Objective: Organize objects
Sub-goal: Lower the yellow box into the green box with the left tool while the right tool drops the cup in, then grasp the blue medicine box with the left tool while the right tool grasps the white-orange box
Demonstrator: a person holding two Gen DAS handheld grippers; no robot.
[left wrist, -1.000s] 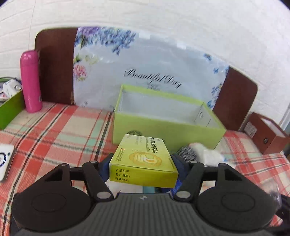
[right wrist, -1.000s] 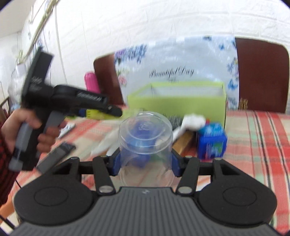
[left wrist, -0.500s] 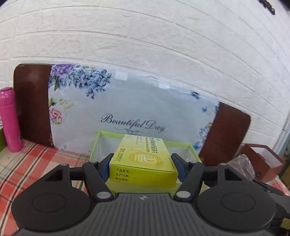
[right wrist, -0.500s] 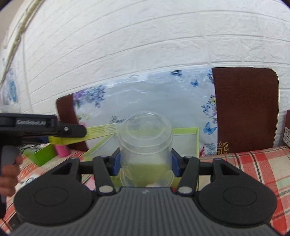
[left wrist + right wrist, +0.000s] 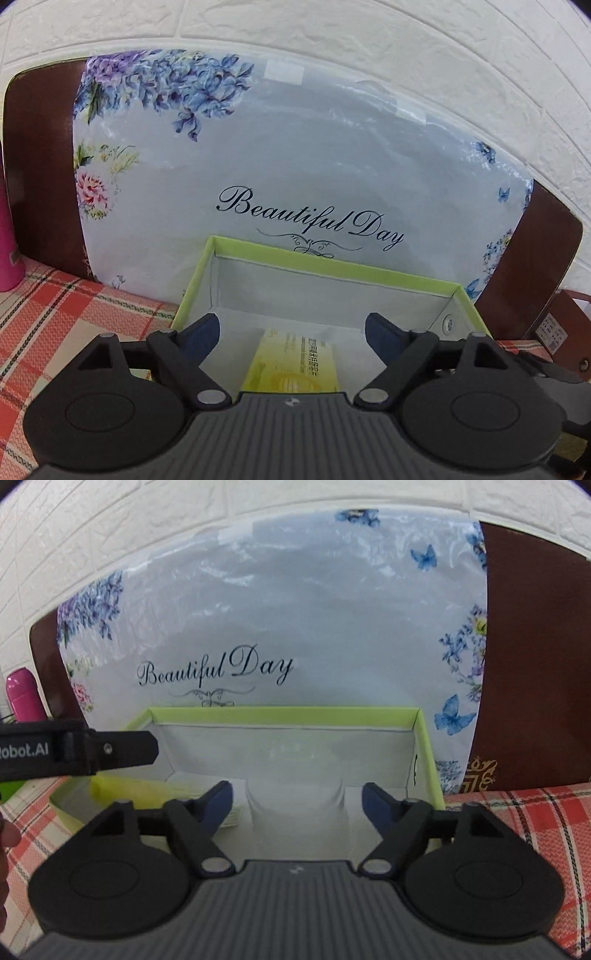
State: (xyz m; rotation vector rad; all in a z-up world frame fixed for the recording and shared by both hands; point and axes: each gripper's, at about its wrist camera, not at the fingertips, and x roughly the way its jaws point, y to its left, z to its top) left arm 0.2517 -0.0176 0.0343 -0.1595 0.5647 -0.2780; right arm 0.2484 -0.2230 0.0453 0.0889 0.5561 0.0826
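A lime-green open box [image 5: 332, 271] [image 5: 284, 714] with a white inside stands on the plaid cloth against a floral bag. My left gripper [image 5: 291, 332] is open above the box; the yellow medicine box [image 5: 295, 365] lies loose below it inside the green box, and shows at the left in the right wrist view [image 5: 129, 788]. My right gripper [image 5: 297, 799] is open over the green box; the clear plastic cup [image 5: 297, 812] stands between the fingers, free of the pads. The left gripper's body [image 5: 74, 751] shows at the left.
A floral "Beautiful Day" bag [image 5: 295, 166] leans on a brown board [image 5: 535, 646] against the white brick wall. A pink bottle [image 5: 24, 694] stands far left. A brown box [image 5: 569, 328] sits at the right. Plaid cloth [image 5: 535, 812] covers the table.
Both grippers moved over the green box and opened. The yellow medicine box and the clear cup were let go and now rest inside it.
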